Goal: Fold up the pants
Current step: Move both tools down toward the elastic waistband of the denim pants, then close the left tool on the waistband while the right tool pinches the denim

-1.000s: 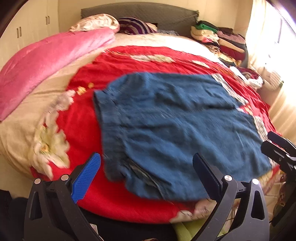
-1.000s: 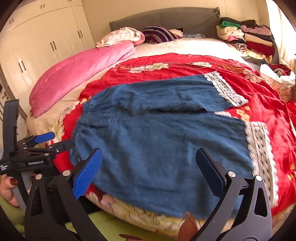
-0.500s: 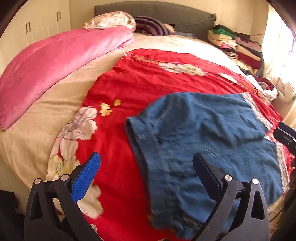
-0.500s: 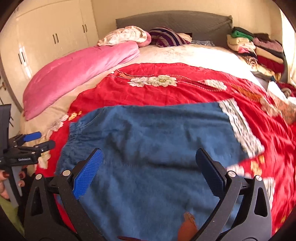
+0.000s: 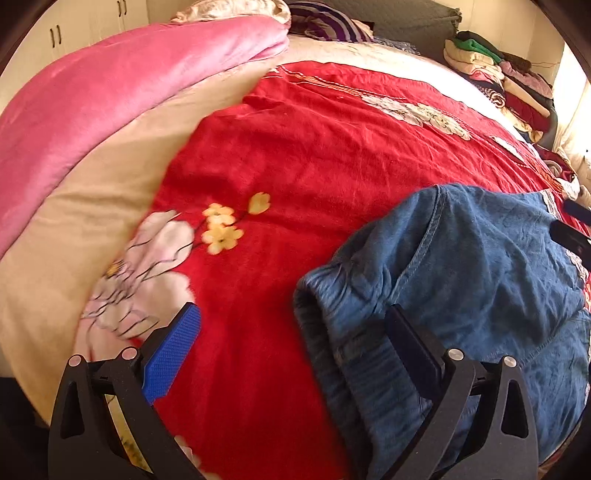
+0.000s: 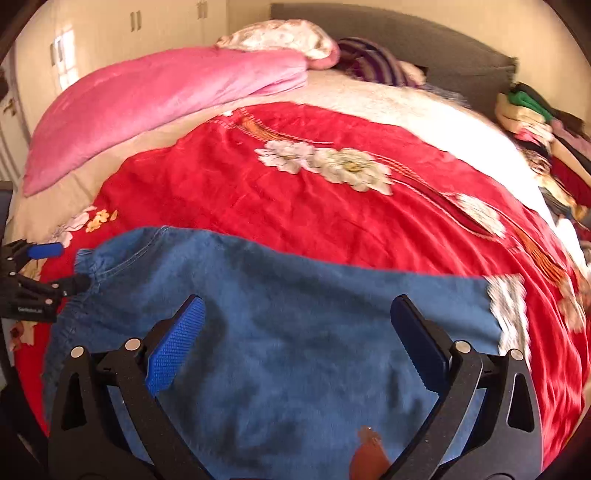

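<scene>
Blue denim pants (image 6: 295, 314) lie flat on the red flowered blanket (image 6: 332, 214), waistband to the left and white lace hem (image 6: 509, 314) to the right. My right gripper (image 6: 295, 332) hovers open just over the middle of the pants, nothing between its fingers. My left gripper (image 5: 291, 350) is open too, its right finger above the gathered waistband (image 5: 321, 332) and its left finger above bare blanket. In the right wrist view the left gripper (image 6: 62, 267) stands at the waistband corner. The right gripper's tips (image 5: 569, 236) show at the edge of the left wrist view.
A rolled pink duvet (image 5: 110, 92) lies along the left of the bed. Pillows (image 6: 288, 37) and a grey headboard (image 6: 443, 48) are at the back. Several folded clothes (image 5: 498, 70) are stacked at the back right. White wardrobe doors (image 6: 110, 33) stand behind on the left.
Both grippers have come lower and closer over the pants. The left wrist view has swung left, so the waistband now sits at the right. Both stay open.
</scene>
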Demonstrator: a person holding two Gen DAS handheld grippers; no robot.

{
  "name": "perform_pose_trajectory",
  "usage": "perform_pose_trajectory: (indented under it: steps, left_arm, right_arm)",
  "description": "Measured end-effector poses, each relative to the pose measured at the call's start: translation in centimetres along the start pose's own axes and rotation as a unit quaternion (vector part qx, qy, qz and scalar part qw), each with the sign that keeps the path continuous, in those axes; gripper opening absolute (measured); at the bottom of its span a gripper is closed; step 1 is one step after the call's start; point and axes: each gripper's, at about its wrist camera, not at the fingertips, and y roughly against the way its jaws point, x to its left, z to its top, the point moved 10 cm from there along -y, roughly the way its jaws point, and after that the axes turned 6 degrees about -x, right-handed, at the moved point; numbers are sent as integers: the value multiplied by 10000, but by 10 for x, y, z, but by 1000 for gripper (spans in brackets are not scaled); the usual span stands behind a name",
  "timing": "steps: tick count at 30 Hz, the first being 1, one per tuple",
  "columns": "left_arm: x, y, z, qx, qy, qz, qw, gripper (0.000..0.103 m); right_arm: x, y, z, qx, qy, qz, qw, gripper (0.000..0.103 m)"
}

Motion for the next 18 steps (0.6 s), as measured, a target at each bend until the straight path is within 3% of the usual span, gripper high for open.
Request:
perform_pose_trajectory:
  steps: [6, 7, 8, 9, 11, 16, 18]
  left_arm:
    - [-13, -10, 4, -113, 220, -521, 9983, 94]
    - [-14, -10, 5, -171, 233, -525, 9982, 85]
    - [-17, -8, 6, -236, 231, -623, 9975, 59]
    - [-23, -7, 6, -254, 208, -798, 9963, 51]
    - [-26, -2, 7, -350, 95, -764, 9964, 37]
    - [-37, 41, 16, -1026, -166, -1015, 9894, 33]
    - [-42, 58, 17, -1212, -253, -1114, 9860, 32]
  right_arm:
    - [8, -37, 15, 179, 486, -1, 9987, 95]
    - [10, -41, 16, 212, 578, 18, 9981, 95]
    - [11, -46, 17, 235, 676, 19, 9974, 95]
    - [14, -52, 18, 287, 861, 24, 9959, 95]
    - [18, -59, 19, 305, 1106, -40, 9934, 95]
    - [39, -73, 14, 399, 1761, 70, 9835, 94]
    - [46, -76, 14, 356, 1937, 118, 9803, 84]
